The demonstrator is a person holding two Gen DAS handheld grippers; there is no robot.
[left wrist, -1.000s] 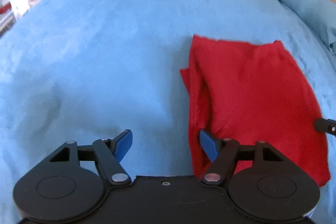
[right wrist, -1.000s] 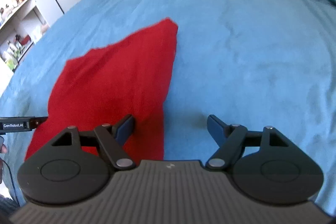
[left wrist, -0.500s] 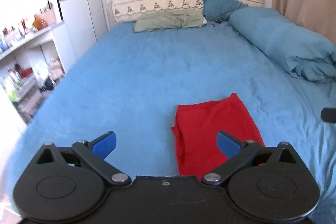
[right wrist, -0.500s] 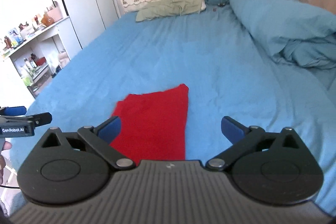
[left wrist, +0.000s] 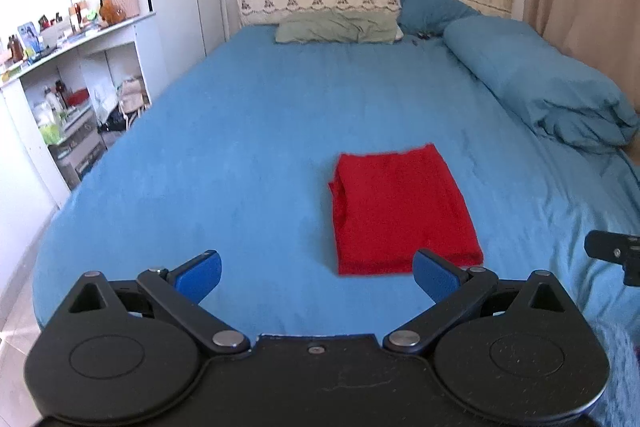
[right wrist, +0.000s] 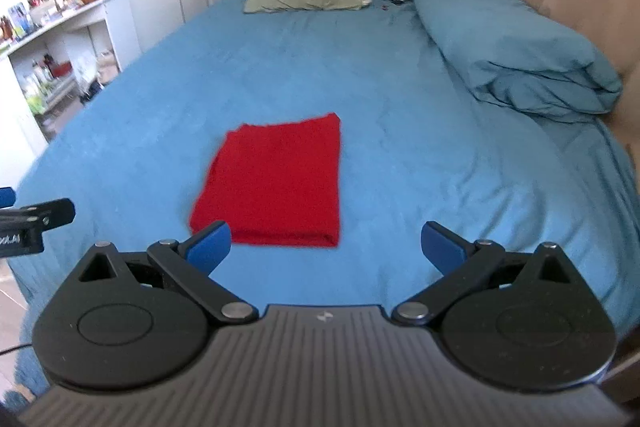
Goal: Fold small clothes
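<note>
**Red garment folded on the bed, both tongs wide and empty**

I saw the red garment (left wrist: 402,211) lying folded in a flat rectangle on the blue bedspread (left wrist: 248,131), toward the foot of the bed. My left gripper (left wrist: 318,277) hung above it with jaws spread wide, holding nothing. My right gripper (right wrist: 326,247) was likewise agape and empty, the cloth lying beyond its left finger (right wrist: 210,241).

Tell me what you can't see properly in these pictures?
- Folded red cloth: its inner layers are hidden by its own top layer, both views.
- Small dark bits by the blue pillow: too small to identify.
- Shelf clutter: blurred in the right wrist view.
</note>
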